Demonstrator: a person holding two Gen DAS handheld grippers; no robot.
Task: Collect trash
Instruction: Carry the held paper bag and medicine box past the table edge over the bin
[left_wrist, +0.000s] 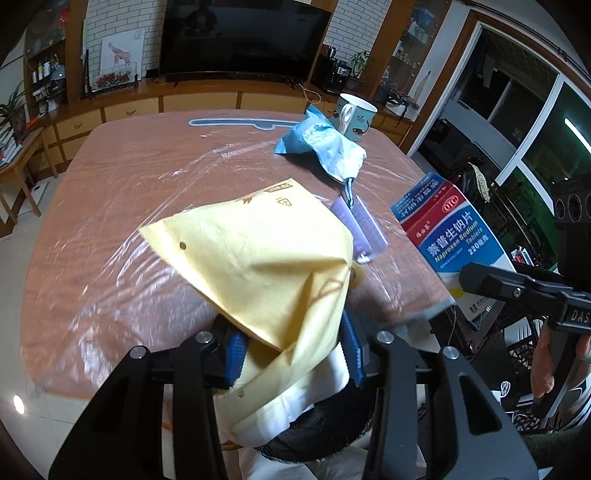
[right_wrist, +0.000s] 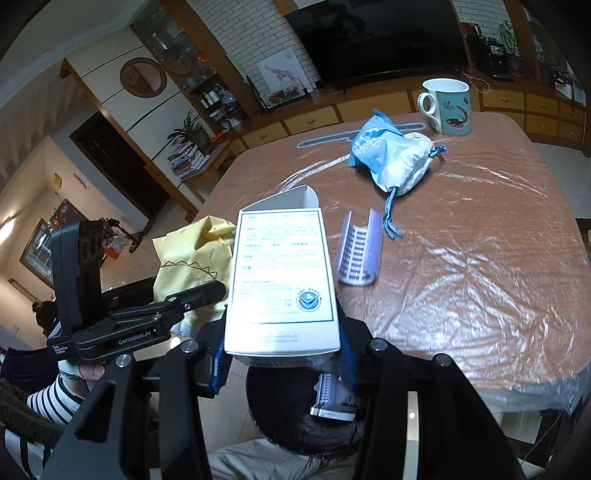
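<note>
L tool (left_wrist: 293, 356): blue ribbed pads clamped on a crumpled yellow paper bag (left_wrist: 258, 266), matte, soft-creased, w/ small punched holes and a brown line print; it stands up in a tent-like peak over the near edge of the counter (left_wrist: 122, 192). White tissue-like paper (left_wrist: 317, 387) bunches under the bag, betw. the black fingers.

R tool (right_wrist: 282, 363): pads clamped on the bottom end of a flat cardboard medicine box (right_wrist: 282, 273), smooth white back face w/ blue-framed fine print and a round blue logo; top flap open and curved. In the left wrist view the same box shows its red/blue/white front w/ "Naproxen Sodium Tablets", held off the counter's right edge.

Below both tools, a round dark opening w/ a black rim (right_wrist: 295, 424), prob. a bin; a ridged lilac plastic piece (right_wrist: 328, 395) already lies inside.

Counter: rounded-corner wood-grain top, reddish brown, under glossy wrinkled clear plastic film. Still lying on it:
- 1 lilac plastic tray (right_wrist: 360, 251), half-tube shape w/ ribbed slots, mid-counter, just beside the box.
- 1 crumpled light blue and white plastic bag (right_wrist: 391, 158) w/ blue drawstring cords, farther back.
- 1 ceramic mug (right_wrist: 448, 107), white handle, teal w/ fish print, upright near the far edge.

A striped sleeve (right_wrist: 51, 398) and a hand (right_wrist: 88, 371) show by the L tool's handle in the right wrist view.
</note>
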